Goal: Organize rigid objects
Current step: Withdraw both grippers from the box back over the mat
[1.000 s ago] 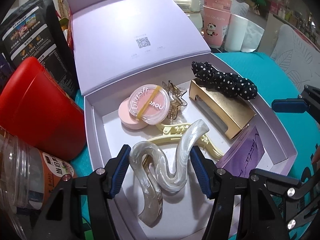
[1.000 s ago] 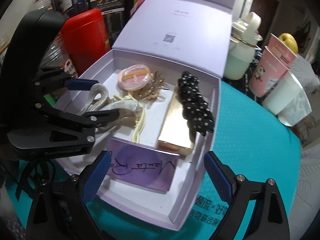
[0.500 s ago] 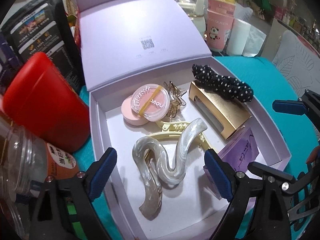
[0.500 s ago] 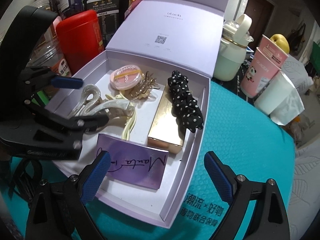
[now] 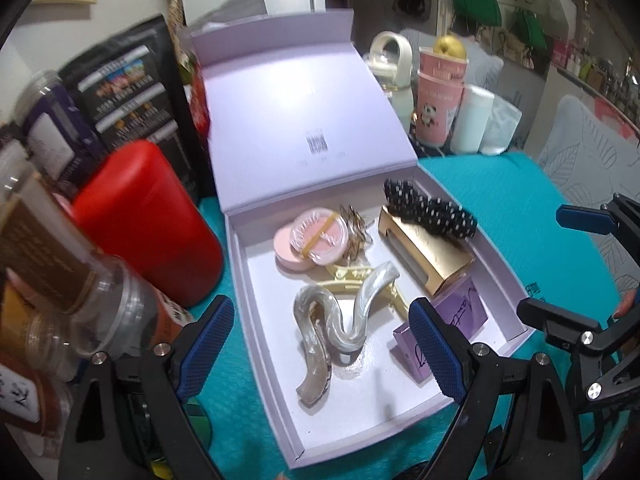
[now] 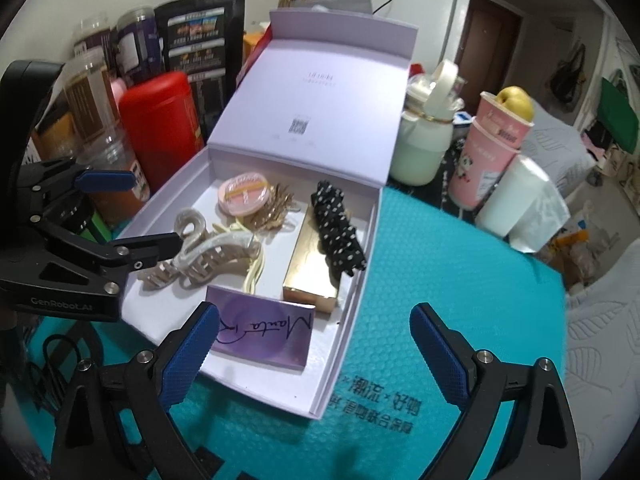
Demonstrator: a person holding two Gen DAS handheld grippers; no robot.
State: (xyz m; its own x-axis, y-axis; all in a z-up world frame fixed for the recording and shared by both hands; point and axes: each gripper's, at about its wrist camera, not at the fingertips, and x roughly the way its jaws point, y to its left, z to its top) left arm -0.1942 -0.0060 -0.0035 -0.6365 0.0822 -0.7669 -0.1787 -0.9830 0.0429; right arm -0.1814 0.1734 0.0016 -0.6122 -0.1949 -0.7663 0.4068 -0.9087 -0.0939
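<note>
Lilac cardboard box (image 5: 256, 320) sits open on the teal mat (image 6: 440, 280), lid hinged back toward 12 o'clock. Contents, left wrist view: pearl wave hair claw (image 5: 336, 320) at centre, yellow clip (image 5: 352, 274) beneath it, pink compact (image 5: 310, 242) at 11 o'clock, gold star clip (image 5: 354, 228) beside it, gold case (image 5: 424, 256) at 2 o'clock with the polka-dot bow (image 5: 430, 210) resting on its far end, purple card box (image 5: 452, 328) at 4 o'clock. Left gripper (image 5: 322, 350) is spread wide, empty, above the near edge. Right gripper (image 6: 312, 354) is likewise spread, holding nothing. Judgement: loading appears complete; closing the lid probably remains.
</note>
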